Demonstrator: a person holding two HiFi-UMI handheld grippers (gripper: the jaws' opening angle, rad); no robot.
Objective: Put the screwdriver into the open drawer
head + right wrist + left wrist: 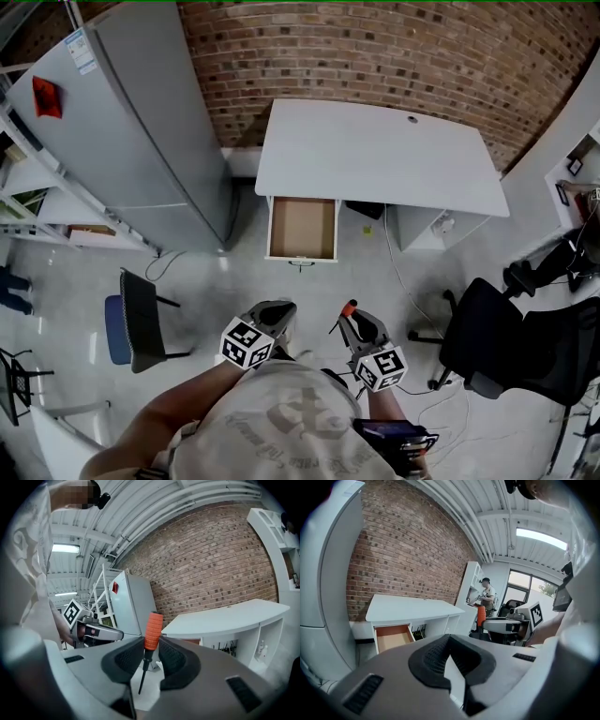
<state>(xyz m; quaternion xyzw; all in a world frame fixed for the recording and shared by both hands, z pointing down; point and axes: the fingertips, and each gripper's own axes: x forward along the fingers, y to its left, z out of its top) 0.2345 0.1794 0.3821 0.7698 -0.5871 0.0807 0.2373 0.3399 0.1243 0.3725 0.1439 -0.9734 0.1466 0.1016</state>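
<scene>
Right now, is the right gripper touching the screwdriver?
Touching. The right gripper view shows the right gripper clamping the screwdriver by its orange handle, a pad on each side.

Light is bright and even throughout. Ceiling panels supply it: one strip (543, 538) glares white in the left gripper view, and another (65, 548) in the right gripper view. The window (525, 585) is blown out. In the head view the table (375, 155) is almost overexposed, the floor (225, 267) carries pale sheen, and the drawer (303, 228) reads clearly without deep shade. Fisheye distortion bows the brick wall (375, 47). Both gripper views darken to black at the corners. The screwdriver (153, 630) is crisp, while the right tongs (149, 660) go soft nearest the lens.
</scene>
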